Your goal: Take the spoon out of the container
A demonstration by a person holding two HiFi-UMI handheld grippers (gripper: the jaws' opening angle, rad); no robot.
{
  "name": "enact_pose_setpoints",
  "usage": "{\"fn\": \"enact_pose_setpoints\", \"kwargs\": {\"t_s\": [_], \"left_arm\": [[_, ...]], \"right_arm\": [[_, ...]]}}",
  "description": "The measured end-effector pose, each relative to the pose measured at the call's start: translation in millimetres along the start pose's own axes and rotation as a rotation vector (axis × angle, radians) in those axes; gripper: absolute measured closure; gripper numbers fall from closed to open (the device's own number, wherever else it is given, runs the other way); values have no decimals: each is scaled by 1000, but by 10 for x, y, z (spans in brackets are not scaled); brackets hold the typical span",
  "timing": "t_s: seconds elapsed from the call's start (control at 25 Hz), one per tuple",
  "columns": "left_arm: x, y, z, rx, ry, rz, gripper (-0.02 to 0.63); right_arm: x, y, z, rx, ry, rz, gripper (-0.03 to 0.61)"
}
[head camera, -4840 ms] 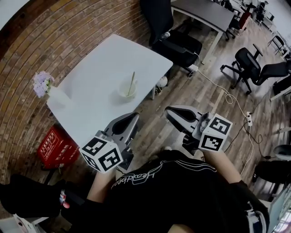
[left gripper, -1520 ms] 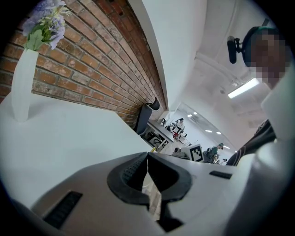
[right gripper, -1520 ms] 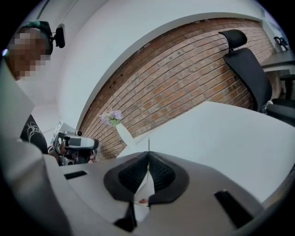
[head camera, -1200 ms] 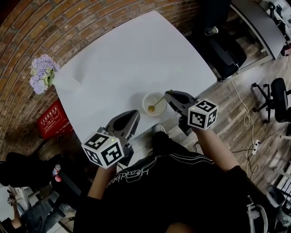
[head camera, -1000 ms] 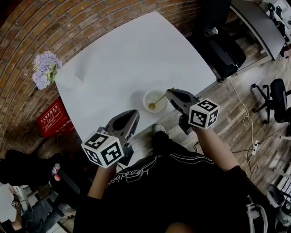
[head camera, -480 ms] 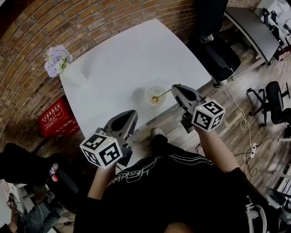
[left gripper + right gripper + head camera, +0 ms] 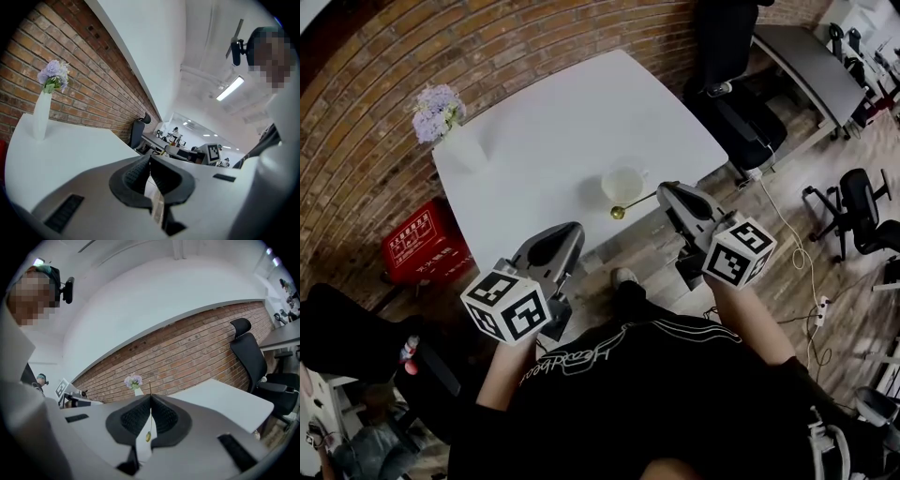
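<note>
A white round container [image 7: 622, 184] stands near the front edge of the white table [image 7: 544, 141]. The thin gold spoon [image 7: 634, 203] is outside it, just in front, and hangs level with its bowl end toward the left. My right gripper [image 7: 662, 191] is shut on the spoon's handle; in the right gripper view the spoon [image 7: 148, 436] runs between the closed pads of the right gripper [image 7: 150, 397]. My left gripper [image 7: 573, 229] hovers below the table's front edge. It is shut and holds nothing, as the left gripper [image 7: 150, 160] shows in its own view.
A white vase with purple flowers [image 7: 441, 117] stands at the table's far left corner. A red crate [image 7: 422, 248] sits on the floor by the brick wall. A black office chair [image 7: 736, 103] and a grey desk [image 7: 806, 56] lie beyond the table on the right.
The right gripper has lifted the spoon out of the container and drawn it toward me. Half a second ago the spoon's bowl end was still inside. The left gripper has stayed put.
</note>
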State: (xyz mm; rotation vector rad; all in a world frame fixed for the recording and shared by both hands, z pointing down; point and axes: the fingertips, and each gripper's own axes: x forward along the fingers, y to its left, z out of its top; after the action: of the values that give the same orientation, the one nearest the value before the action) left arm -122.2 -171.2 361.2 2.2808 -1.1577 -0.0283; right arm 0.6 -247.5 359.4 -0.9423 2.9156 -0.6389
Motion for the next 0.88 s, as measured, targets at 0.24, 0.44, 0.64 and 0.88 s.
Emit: {"fn": "enact_pose_setpoints", "kwargs": {"t_s": [0.24,0.44,0.64,0.88], "left_arm": [[-192,-181,21,41,-9,-22,609],[-298,-298,-41,53,-2,-32,609],[-365,-367,-91,65,-1,-34,609],[-367,-394,-103,62,5,-41,609]], "right_arm": [[-215,344,-43,-8,-6,26,580],[-370,518,-132,19,-10,52,580],[-442,578,-215,29,-11,52,580],[-476,595,-224,18,-8,46,580]]}}
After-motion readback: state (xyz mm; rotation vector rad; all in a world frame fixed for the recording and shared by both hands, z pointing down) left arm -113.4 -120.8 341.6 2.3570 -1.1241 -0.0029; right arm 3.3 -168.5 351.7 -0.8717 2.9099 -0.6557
